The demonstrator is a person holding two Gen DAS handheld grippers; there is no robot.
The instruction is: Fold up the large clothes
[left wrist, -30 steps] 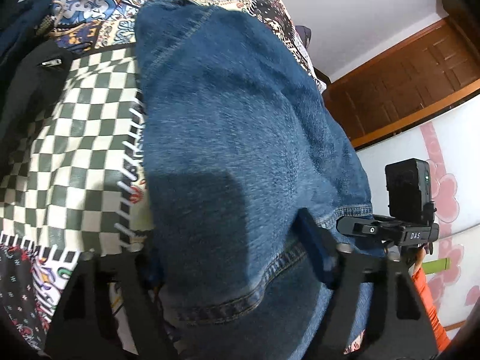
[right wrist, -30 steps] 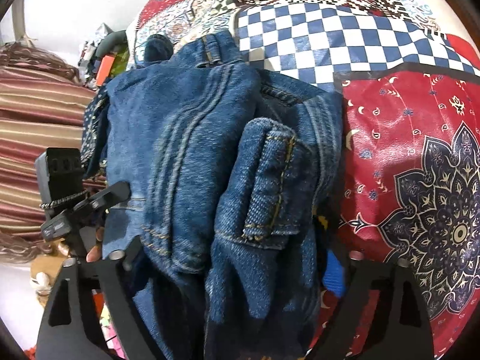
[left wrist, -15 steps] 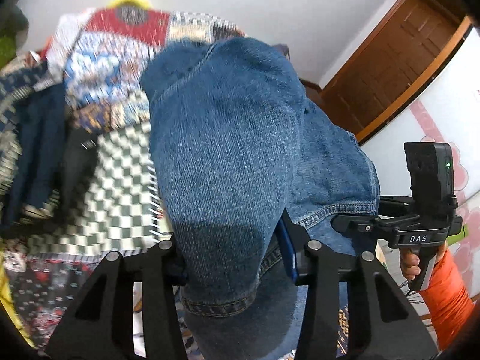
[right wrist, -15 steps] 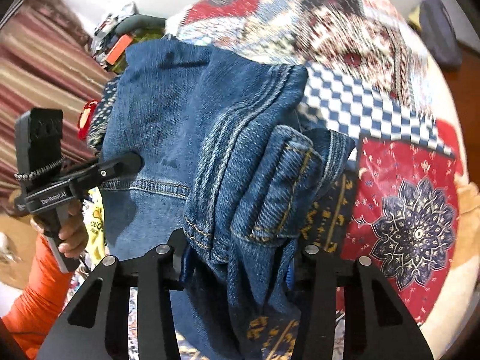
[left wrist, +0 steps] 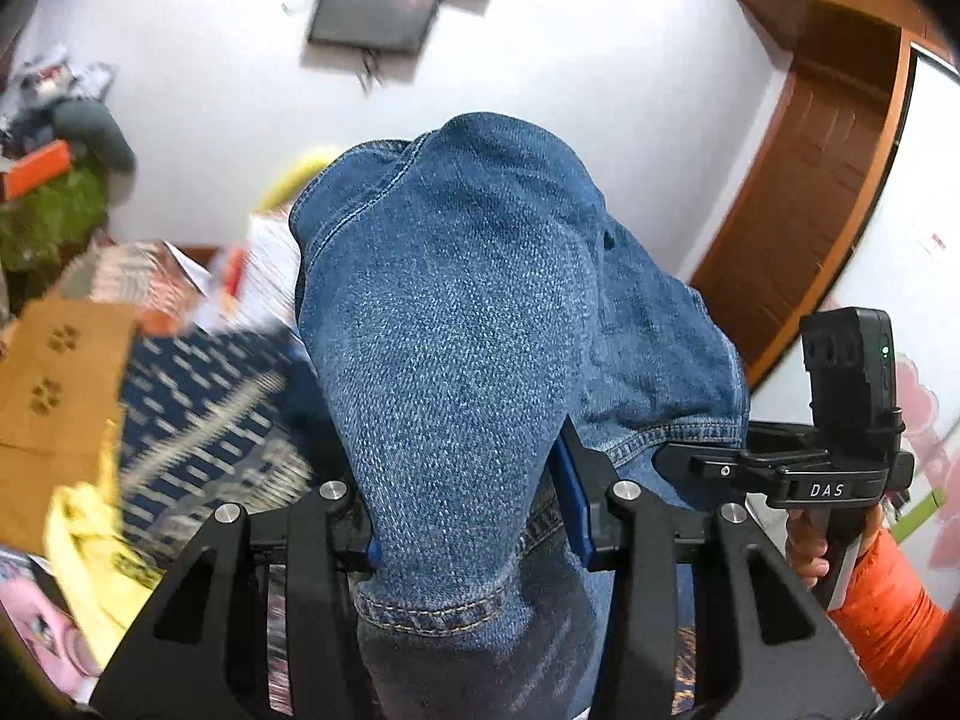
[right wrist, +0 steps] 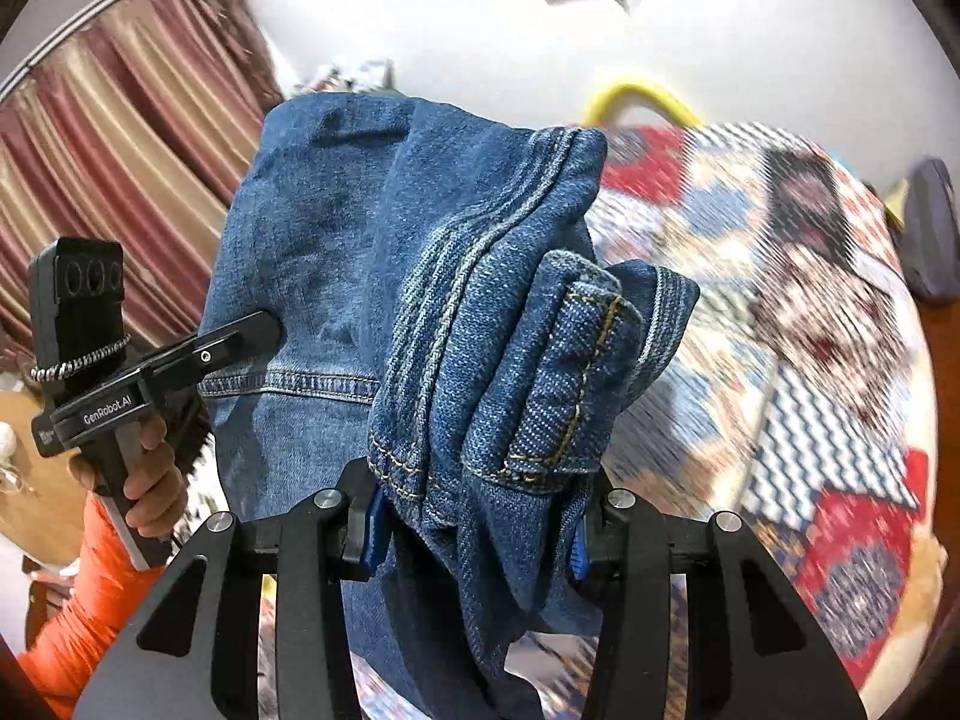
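A pair of blue denim jeans is lifted in the air, bunched over both grippers. My left gripper is shut on a thick fold of the jeans near a stitched hem. My right gripper is shut on a bunched part of the jeans with seams and yellow stitching. In the left wrist view the right gripper shows at the right, touching the denim edge. In the right wrist view the left gripper shows at the left, against the denim.
A patchwork quilt covers the bed below at the right. Striped curtains hang at the left. A wooden door and white wall lie ahead. A cardboard box, a patterned dark blue cloth and yellow cloth lie at the left.
Both grippers have risen and tilted upward with the jeans. The bed has dropped out of the middle of both views and the wall now shows behind the denim.
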